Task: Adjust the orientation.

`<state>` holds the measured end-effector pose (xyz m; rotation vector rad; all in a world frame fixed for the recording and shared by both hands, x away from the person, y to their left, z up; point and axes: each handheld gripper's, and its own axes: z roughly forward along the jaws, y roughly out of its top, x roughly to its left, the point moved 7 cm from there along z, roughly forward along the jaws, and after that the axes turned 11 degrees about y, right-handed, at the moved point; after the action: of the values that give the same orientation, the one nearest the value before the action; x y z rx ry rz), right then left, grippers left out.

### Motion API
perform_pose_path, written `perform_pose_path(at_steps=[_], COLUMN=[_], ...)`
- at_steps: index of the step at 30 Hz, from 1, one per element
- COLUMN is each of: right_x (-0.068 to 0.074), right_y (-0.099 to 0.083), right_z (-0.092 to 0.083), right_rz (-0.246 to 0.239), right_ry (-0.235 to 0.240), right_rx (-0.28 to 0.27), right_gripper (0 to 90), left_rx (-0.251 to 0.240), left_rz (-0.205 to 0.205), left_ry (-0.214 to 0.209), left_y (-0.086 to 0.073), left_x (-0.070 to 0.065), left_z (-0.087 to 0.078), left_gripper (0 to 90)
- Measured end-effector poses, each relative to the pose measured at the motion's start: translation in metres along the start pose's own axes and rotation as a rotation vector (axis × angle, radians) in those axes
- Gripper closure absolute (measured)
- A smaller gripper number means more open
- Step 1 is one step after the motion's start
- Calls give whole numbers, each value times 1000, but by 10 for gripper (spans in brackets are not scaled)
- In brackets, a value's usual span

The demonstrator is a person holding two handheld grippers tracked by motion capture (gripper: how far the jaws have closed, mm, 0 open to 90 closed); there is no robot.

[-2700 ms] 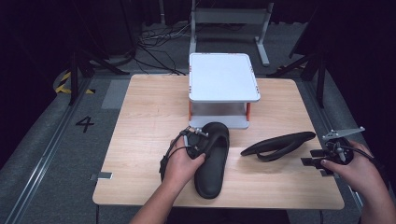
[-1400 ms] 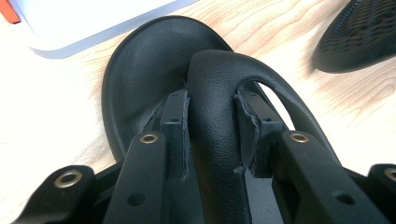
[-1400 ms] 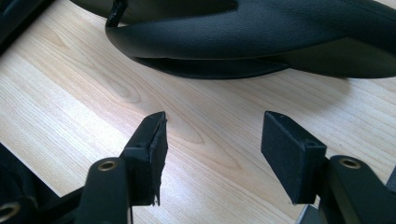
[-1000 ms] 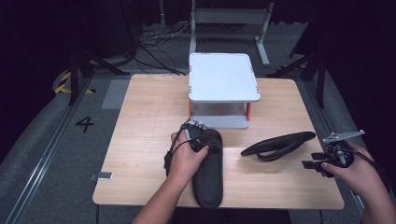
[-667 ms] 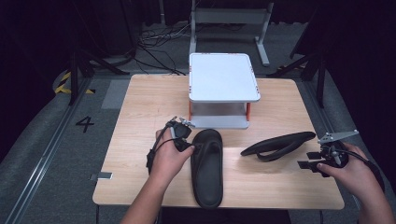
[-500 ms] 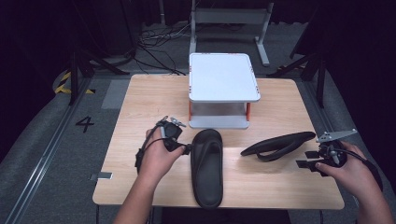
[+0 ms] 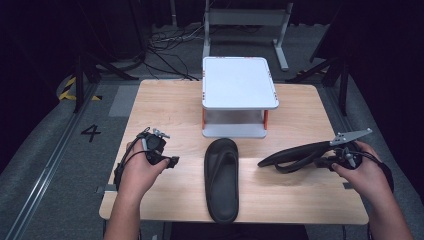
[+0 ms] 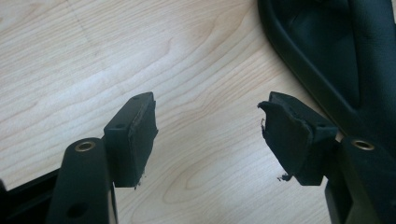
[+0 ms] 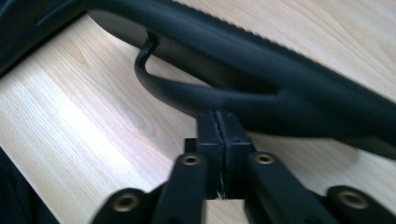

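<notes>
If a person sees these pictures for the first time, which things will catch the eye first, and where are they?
Two black flip-flops stand out on the pale wooden table: one flip-flop lies flat at the centre front, the other flip-flop lies tilted on its side to the right. The right gripper sits shut against its strap, while the left gripper is open over bare wood. Behind stands a white two-level stand.

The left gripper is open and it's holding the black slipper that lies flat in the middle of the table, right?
Not quite. The left gripper is open, but it holds nothing: the left gripper view shows bare table between its jaws, with the flat black slipper off to one side. The high view shows the slipper lying apart from that gripper.
</notes>
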<state>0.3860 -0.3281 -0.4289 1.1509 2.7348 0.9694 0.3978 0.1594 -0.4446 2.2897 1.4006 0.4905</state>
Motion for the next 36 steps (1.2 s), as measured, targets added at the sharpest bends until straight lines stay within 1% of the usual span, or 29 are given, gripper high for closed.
perform_pose_path(at_steps=[2,4,6,10,13,15,18,21,22,23,28,32,34,36], right_x=[0,2,3,2,2,0,-3,-8,-8,-10,-18,-22,-26,-27], right_y=[5,10,16,21,26,31,38,46,46,50,65,70,75,77], right_z=[4,8,12,21,23,22,22,24,24,25,31,34,37,38], right_rz=[-12,-18,-23,-35,-35,-45,-38,-40,-40,-36,-47,-41,-43,-43], right_ry=[-4,5,9,8,14,3,-5,-11,-11,-14,-19,-20,-28,-32], right_rx=[4,-11,-2,17,15,4,-2,-12,-12,-9,19,18,23,23], right_gripper=[900,900,900,900,900,900,900,900,900,900,900,900,900,900], left_rx=[-1,0,4,-1,-4,-5,-6,-6,-6,-7,-11,-10,-7,-6], left_rz=[-7,-14,-12,-25,-35,-42,-42,-51,-51,-55,-43,-46,-42,-36], left_ry=[5,7,6,14,20,21,22,13,13,9,4,-1,-2,-7], left_y=[-2,-6,-8,-11,-12,-13,-13,-11,-11,-11,-8,-7,-7,-6], left_x=[1,2,3,5,8,9,11,10,10,9,8,6,5,4], left_z=[-1,-2,-4,-6,-8,-9,-8,-7,-7,-6,-6,-5,-3,-3], left_gripper=[349,351,351,352,352,353,355,353,352,352,352,350,348,348])
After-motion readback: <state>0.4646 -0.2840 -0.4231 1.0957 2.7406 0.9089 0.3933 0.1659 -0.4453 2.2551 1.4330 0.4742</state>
